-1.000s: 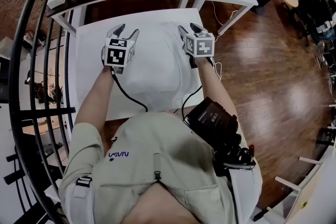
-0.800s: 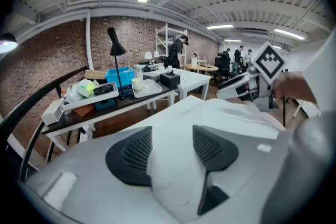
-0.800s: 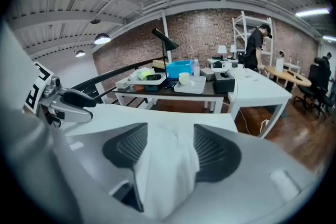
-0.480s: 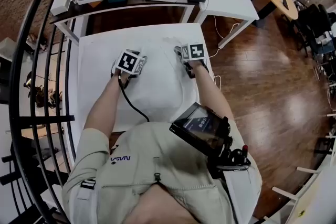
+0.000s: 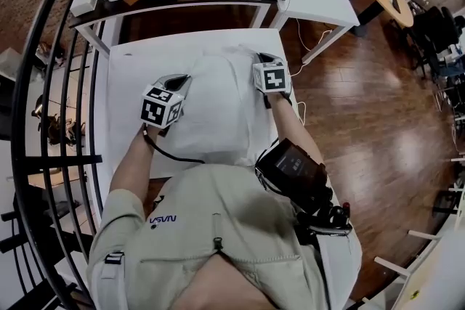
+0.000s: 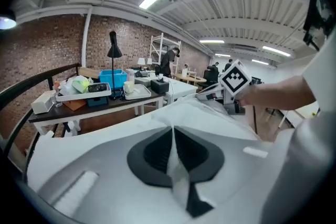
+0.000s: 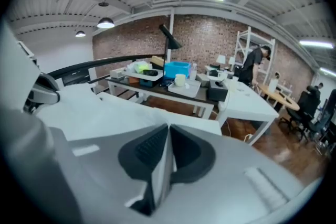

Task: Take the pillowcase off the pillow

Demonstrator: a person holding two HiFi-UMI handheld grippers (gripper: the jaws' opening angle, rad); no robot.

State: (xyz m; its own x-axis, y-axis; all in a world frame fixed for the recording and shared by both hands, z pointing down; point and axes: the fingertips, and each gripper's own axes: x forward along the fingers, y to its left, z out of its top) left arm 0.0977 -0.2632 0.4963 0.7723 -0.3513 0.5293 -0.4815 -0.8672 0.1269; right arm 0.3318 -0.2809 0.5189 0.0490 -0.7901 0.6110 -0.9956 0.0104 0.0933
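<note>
Head view: The pillow (image 5: 218, 112) lay on the white desk (image 5: 123, 83), still in its pillowcase. Its long axis ran away from the person. Which end was open could not be told. The left hand-held gripper (image 5: 176, 82) sat at the pillow's left edge and the right hand-held gripper (image 5: 261, 60) at its right edge.

Left gripper view: The jaws had just closed and pinched a fold of pillowcase (image 6: 176, 165).

Right gripper view: The jaws had just closed likewise, pinching a fold of the same fabric.

Step in hand: probably securing both grips. The next move likely calls for an even pull along the long axis, without letting the fabric slip.
</note>
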